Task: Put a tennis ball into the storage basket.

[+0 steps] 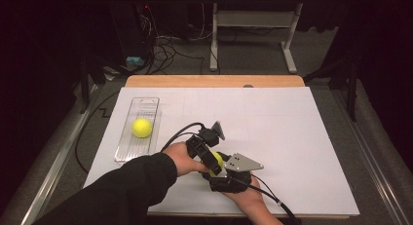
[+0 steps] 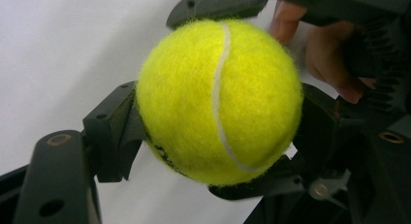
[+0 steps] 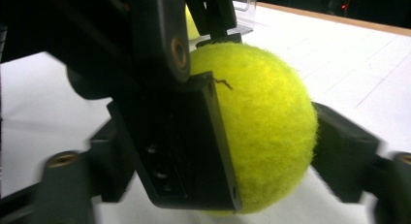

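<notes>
One tennis ball (image 1: pixel 142 127) lies in the clear tray (image 1: pixel 127 149); both the left gripper (image 1: pixel 213 161) and the right gripper (image 1: pixel 221 167) clasp a second ball (image 2: pixel 218 100), seemingly mid-handover.

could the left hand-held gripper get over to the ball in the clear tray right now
Probably not yet. The left hand-held gripper is shut on a tennis ball, with the right hand-held gripper also on it. The white sheet toward the tray and its ball lies bare.
</notes>
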{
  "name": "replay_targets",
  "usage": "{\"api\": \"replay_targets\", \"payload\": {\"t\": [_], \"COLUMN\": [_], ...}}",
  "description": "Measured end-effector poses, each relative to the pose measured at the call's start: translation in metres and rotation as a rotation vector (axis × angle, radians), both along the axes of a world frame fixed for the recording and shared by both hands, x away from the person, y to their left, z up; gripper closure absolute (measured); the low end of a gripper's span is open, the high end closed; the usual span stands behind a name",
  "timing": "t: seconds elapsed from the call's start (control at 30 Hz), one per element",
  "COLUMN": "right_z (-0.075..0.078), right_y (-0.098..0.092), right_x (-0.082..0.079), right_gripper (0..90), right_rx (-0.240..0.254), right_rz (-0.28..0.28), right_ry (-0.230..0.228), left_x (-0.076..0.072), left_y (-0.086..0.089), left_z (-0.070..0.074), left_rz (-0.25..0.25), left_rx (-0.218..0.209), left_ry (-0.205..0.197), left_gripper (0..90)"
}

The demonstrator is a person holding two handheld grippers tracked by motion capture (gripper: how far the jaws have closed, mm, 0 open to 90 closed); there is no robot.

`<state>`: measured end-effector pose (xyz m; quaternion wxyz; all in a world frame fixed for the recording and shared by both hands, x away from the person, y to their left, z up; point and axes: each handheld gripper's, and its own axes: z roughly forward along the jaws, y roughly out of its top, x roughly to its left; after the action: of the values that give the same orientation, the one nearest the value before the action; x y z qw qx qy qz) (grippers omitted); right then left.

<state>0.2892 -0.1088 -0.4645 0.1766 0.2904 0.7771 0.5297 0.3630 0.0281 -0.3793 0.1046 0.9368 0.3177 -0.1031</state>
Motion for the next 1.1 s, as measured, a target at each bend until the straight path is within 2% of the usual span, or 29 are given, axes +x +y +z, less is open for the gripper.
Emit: {"api": "replay_targets", "payload": {"t": [0.03, 0.1, 0.17, 0.33, 0.5, 0.67, 0.7, 0.93, 1.1], "right_z": [-0.001, -0.002, -0.003, -0.003, -0.002, -0.002, -0.003, -0.002, -0.001], "right_y": [0.000, 0.001, 0.001, -0.003, -0.012, -0.023, -0.027, -0.053, -0.077], "right_x": [0.001, 0.002, 0.001, 0.001, -0.001, -0.003, -0.002, -0.001, -0.002], "right_gripper": [14.5, 7.2, 0.2, 0.0, 0.0, 0.0, 0.0, 0.0, 0.0], "right_rx": [0.012, 0.006, -0.004, -0.009, -0.020, -0.035, -0.035, -0.044, -0.048], "right_rz": [0.016, 0.019, -0.006, -0.012, -0.029, -0.040, -0.050, -0.100, -0.156], "right_ry": [0.020, 0.023, 0.018, 0.005, 0.003, 0.001, -0.009, -0.012, -0.015], "left_x": [0.000, 0.000, 0.000, 0.003, 0.007, 0.012, 0.012, 0.018, 0.022], "left_y": [0.000, 0.000, 0.000, 0.003, 0.008, 0.018, 0.019, 0.037, 0.055], "left_z": [0.000, -0.001, 0.000, 0.002, 0.004, 0.008, 0.008, 0.013, 0.018], "left_rz": [0.000, 0.021, 0.022, 0.021, 0.048, 0.079, 0.090, 0.119, 0.154], "left_rx": [0.001, -0.008, -0.001, 0.007, 0.014, 0.018, 0.018, 0.039, 0.052], "left_ry": [0.000, -0.007, -0.010, -0.016, -0.038, -0.043, -0.047, -0.057, -0.065], "left_gripper": [26.8, 26.8, 26.8, 26.8, 26.8, 26.8, 26.8, 26.8, 26.8]}}
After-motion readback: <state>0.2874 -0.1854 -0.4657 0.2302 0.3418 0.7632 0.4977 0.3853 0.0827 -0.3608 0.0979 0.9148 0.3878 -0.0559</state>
